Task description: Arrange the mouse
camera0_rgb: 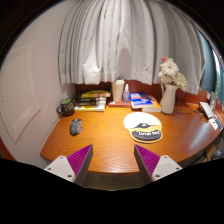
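Observation:
A small dark grey mouse (76, 126) lies on the wooden desk (110, 140), well ahead of my left finger and to the left. A round white mouse pad (142, 124) with a dark printed patch lies farther right, ahead of my right finger. My gripper (113, 160) hovers above the desk's near edge. Its two fingers with purple pads (76, 160) stand wide apart with nothing between them.
At the back of the desk stand a dark pot (66, 105), stacked books (93, 100), a white cup (118, 90), more books (142, 100) and a white vase with flowers (169, 88). A keyboard (210, 111) lies at the far right. White curtains hang behind.

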Action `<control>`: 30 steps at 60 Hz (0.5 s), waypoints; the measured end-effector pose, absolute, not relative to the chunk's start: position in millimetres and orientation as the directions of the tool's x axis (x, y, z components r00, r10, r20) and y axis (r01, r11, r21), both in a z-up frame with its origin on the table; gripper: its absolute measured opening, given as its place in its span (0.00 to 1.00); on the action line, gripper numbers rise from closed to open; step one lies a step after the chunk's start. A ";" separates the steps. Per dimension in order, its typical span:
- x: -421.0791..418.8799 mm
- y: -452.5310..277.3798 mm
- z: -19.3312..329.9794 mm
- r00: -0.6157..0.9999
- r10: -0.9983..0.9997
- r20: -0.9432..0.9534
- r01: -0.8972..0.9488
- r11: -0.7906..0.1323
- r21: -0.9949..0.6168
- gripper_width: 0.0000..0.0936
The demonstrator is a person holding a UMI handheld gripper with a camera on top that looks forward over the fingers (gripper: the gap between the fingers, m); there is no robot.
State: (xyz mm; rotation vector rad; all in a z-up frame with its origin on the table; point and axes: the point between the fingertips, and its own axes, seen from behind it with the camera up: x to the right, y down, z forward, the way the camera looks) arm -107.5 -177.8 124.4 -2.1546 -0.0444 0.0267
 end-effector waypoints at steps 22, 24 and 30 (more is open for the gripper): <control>-268.2 -79.4 16.9 0.982 0.177 -0.059 0.076 -0.669 -0.739 0.90; -278.2 -67.7 10.8 0.981 0.181 -0.062 0.079 -0.677 -0.732 0.90; -302.2 -31.8 -0.6 0.980 0.189 -0.060 0.088 -0.684 -0.724 0.90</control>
